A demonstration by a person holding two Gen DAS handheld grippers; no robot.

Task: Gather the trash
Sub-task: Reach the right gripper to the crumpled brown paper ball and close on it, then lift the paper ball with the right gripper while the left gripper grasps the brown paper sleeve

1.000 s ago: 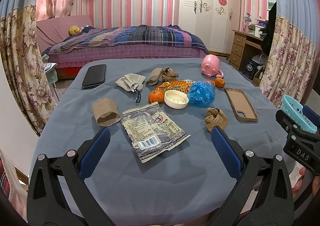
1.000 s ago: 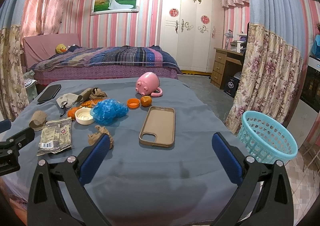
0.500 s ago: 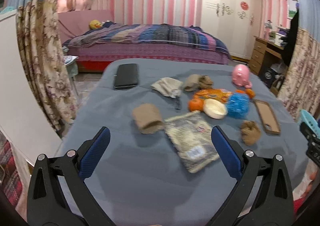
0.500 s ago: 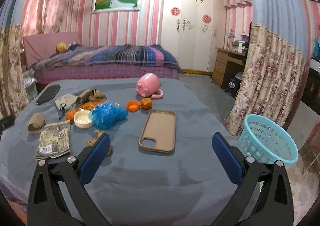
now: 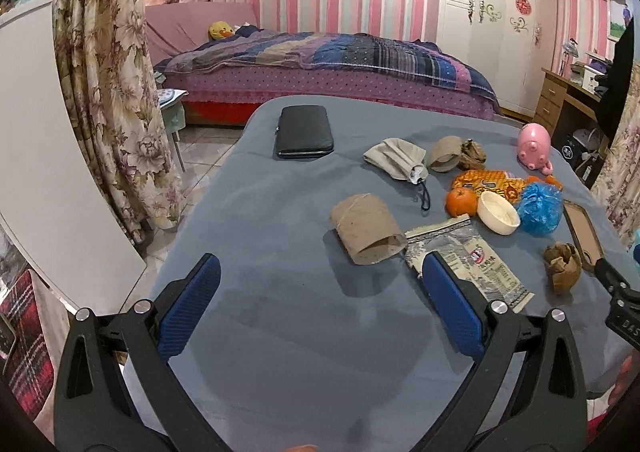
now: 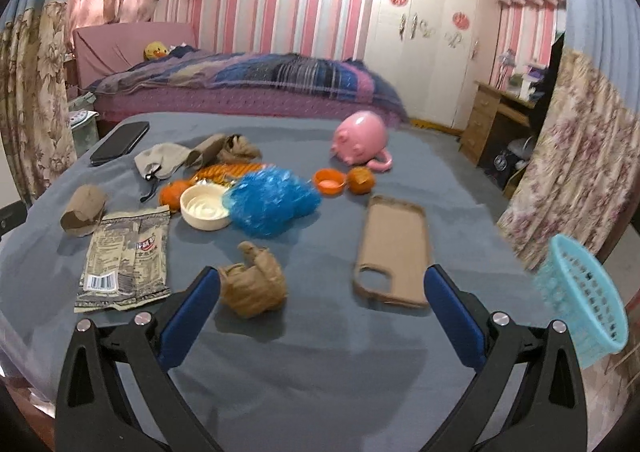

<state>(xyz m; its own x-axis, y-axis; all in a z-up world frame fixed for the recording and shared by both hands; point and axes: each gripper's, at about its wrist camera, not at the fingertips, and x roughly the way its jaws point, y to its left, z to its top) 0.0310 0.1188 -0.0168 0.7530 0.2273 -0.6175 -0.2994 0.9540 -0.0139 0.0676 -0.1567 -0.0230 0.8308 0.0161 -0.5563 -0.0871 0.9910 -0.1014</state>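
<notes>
**Both grippers spread wide over a littered grey-blue table**

Left wrist view: the table (image 5: 280,211) is draped in soft, matte grey-blue cloth. At frame centre lies a squashed brown cardboard tube (image 5: 366,230), just beside a flat, crinkled silver snack wrapper (image 5: 468,258) to its right. A crumpled brown paper wad (image 5: 562,268) sits at right, a puffy blue plastic bag (image 5: 540,205) above it, next to a round cream lid (image 5: 498,211) and a tangerine (image 5: 461,201). A black leather wallet (image 5: 304,131) lies upper centre. The left gripper (image 5: 316,302) is released, jaws fully apart, holding nothing.

Right wrist view: the paper wad (image 6: 254,280) sits just beside the left fingertip (image 6: 200,296) of the right gripper (image 6: 320,302); whether they touch I cannot tell. Its jaws are wide apart and empty. A tan phone case (image 6: 394,250) lies right of centre; a turquoise mesh plastic basket (image 6: 584,292) stands off the table at the right edge.
</notes>
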